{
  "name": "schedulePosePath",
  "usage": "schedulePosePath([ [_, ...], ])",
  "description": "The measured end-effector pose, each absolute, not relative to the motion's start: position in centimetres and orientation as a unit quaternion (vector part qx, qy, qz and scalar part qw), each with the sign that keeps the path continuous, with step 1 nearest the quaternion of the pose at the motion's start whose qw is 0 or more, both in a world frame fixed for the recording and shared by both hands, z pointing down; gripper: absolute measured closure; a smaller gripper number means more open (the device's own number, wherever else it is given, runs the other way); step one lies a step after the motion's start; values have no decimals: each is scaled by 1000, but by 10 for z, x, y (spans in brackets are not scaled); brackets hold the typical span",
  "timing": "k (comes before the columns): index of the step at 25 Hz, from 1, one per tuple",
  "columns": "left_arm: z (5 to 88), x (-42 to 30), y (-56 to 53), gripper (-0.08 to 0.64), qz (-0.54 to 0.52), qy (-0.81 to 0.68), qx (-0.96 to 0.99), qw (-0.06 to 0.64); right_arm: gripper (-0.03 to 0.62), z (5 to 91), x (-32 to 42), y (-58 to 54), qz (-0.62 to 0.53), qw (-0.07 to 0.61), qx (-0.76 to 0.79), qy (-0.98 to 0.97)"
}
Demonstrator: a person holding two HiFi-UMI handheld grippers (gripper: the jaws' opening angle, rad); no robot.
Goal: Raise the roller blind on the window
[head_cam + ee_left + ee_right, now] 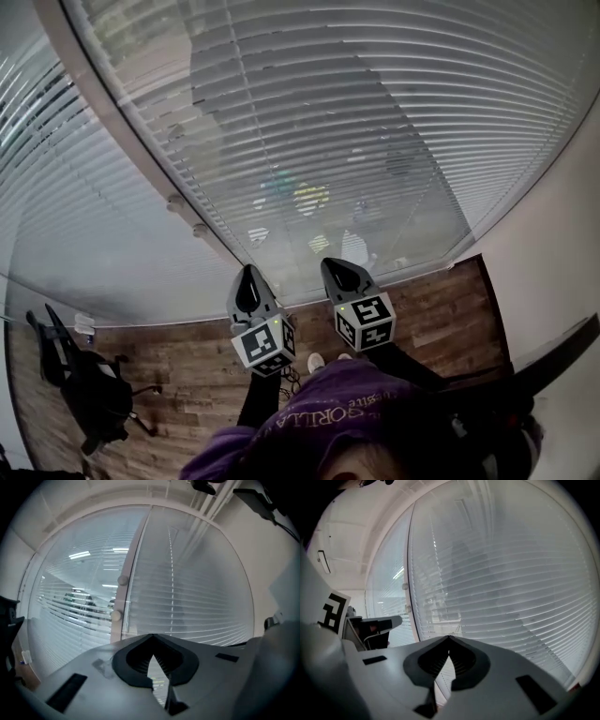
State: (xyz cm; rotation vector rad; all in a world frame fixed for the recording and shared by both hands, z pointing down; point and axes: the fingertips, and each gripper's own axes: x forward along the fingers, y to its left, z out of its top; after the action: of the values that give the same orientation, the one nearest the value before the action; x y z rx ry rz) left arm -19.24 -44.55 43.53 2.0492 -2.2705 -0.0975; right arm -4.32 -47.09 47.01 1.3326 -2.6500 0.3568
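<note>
A slatted blind (pixel 356 141) hangs fully down over the window in front of me, and it also fills the left gripper view (pixel 197 597) and the right gripper view (pixel 511 588). A thin cord (pixel 171 569) hangs in front of the slats. My left gripper (pixel 248 274) and right gripper (pixel 337 267) are side by side just short of the blind's lower part, pointing at it. The left gripper (pixel 151 637) is shut, its tips meeting with nothing between them. The right gripper (pixel 449 638) is shut and empty too. Neither touches the cord or the slats.
A pale window post (pixel 141 159) with two round knobs (pixel 175 202) divides this pane from another blind-covered pane on the left. A white wall (pixel 562 281) stands close on the right. A black office chair (pixel 89 394) is on the wooden floor (pixel 187 375) at lower left.
</note>
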Motion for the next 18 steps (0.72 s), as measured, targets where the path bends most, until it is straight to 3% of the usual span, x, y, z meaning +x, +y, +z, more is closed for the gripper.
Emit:
schedulePosePath([
  [18,470,-136,-433,560,26,-688,723,61,594,461,-29,-471,87,77,473,-874],
])
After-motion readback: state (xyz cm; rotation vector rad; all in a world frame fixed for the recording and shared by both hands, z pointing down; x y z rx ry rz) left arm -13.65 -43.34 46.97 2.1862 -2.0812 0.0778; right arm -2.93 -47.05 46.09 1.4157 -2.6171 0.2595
